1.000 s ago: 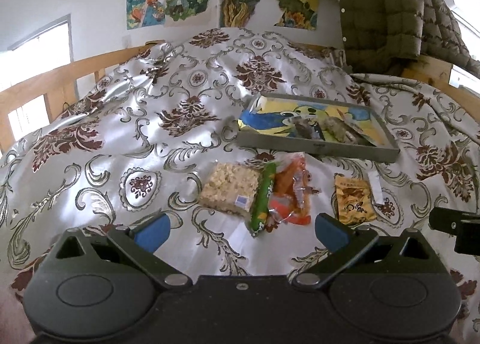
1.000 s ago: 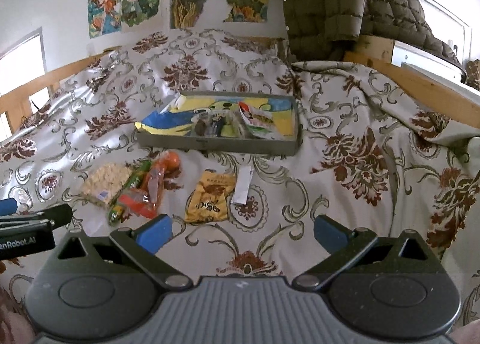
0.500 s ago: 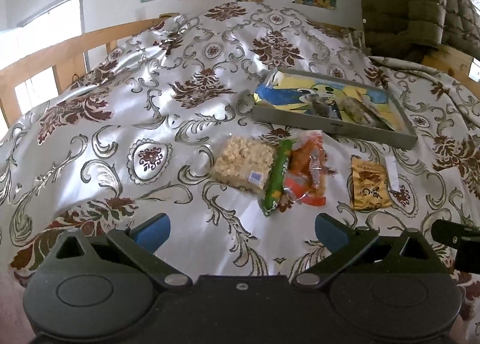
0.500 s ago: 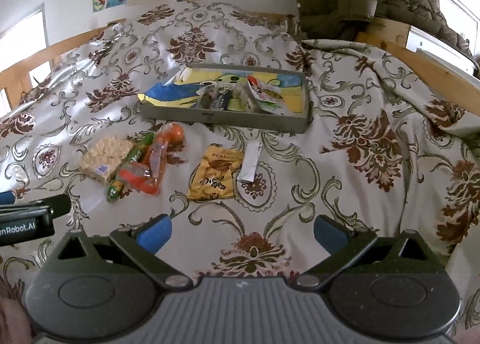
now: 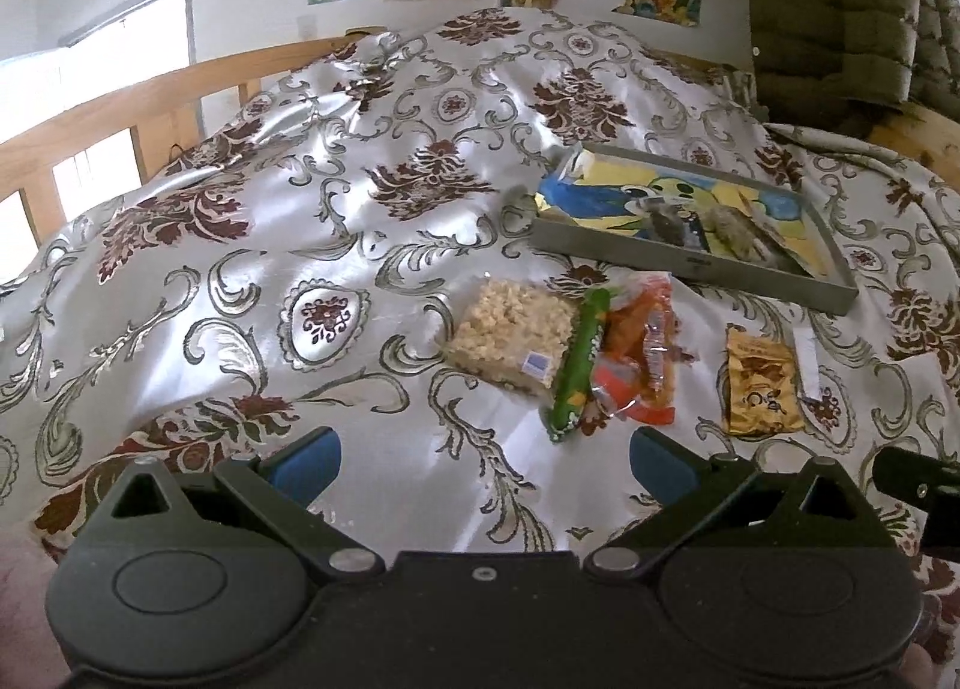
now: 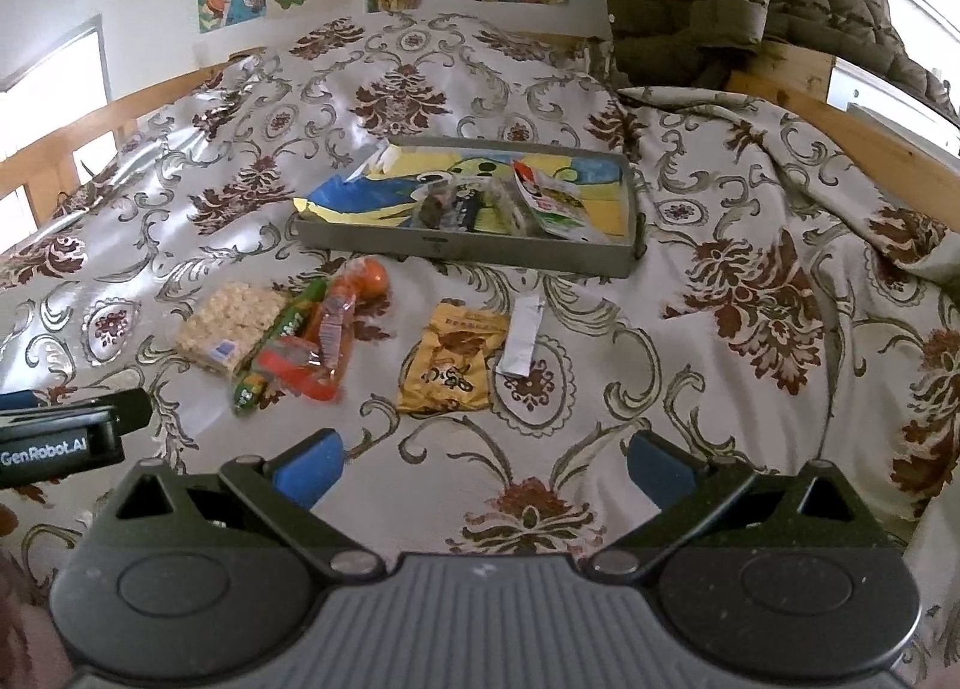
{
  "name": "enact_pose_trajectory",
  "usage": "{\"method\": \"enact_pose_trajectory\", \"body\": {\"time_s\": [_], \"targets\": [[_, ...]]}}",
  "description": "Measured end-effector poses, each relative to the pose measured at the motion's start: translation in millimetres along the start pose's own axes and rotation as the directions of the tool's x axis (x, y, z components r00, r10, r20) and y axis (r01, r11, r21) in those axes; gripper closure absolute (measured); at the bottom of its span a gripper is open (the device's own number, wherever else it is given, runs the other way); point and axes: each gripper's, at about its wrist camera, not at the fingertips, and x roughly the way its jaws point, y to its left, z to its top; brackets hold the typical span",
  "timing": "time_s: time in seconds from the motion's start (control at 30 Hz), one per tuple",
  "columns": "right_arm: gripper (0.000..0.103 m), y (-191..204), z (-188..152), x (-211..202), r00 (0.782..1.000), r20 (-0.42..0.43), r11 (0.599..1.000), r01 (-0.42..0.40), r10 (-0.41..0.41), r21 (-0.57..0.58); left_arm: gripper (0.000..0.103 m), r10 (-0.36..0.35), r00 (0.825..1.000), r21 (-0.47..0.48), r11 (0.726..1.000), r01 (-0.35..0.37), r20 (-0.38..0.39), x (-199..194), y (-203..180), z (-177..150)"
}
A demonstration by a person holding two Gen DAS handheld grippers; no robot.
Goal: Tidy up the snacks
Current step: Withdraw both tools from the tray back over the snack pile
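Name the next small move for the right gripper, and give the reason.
Probably ease the right gripper forward and down over the yellow snack packet. Its jaws are open and empty, the packet lies loose on the bedspread just ahead, outside the grey tray that already holds snacks.

five loose snacks [image 6: 447, 359], one tray [image 6: 468, 254]

Glossy satin bedspread [image 5: 372, 245], wooden rail [image 5: 120, 107]

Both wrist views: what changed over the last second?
Both open grippers, left and right, advanced toward the snacks and tilted downward; neither took hold of anything. The rice cake, green stick pack, yellow packet and tray lie where they were.
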Motion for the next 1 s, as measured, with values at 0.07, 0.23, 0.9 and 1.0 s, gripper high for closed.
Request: {"method": "enact_pose_trajectory", "body": {"time_s": [0.07, 0.23, 0.9, 1.0], "targets": [[0.000, 2, 1, 0, 1.000, 0.004, 1.000, -0.006, 0.006, -0.004, 0.001, 0.002, 1.000, -0.002, 1.000, -0.002, -0.011, 2, 0, 0], [0.000, 6, 3, 7, 1.000, -0.013, 1.000, -0.016, 0.016, -0.021, 0.001, 0.009, 0.999, -0.007, 1.000, -0.010, -0.034, 7, 2, 1], [0.000, 24, 20, 38, 0.988, -0.077, 0.973, -0.148, 0.137, -0.175, 0.001, -0.160, 0.977, 0.123, 0.976, 0.178, -0.140, 44, 20, 42], [0.000, 24, 27, 43, 0.987, -0.077, 0.961, -0.158, 0.144, -0.225, 0.001, -0.208, 0.971, 0.145, 0.964, 0.224, -0.115, 50, 13, 48]]}}
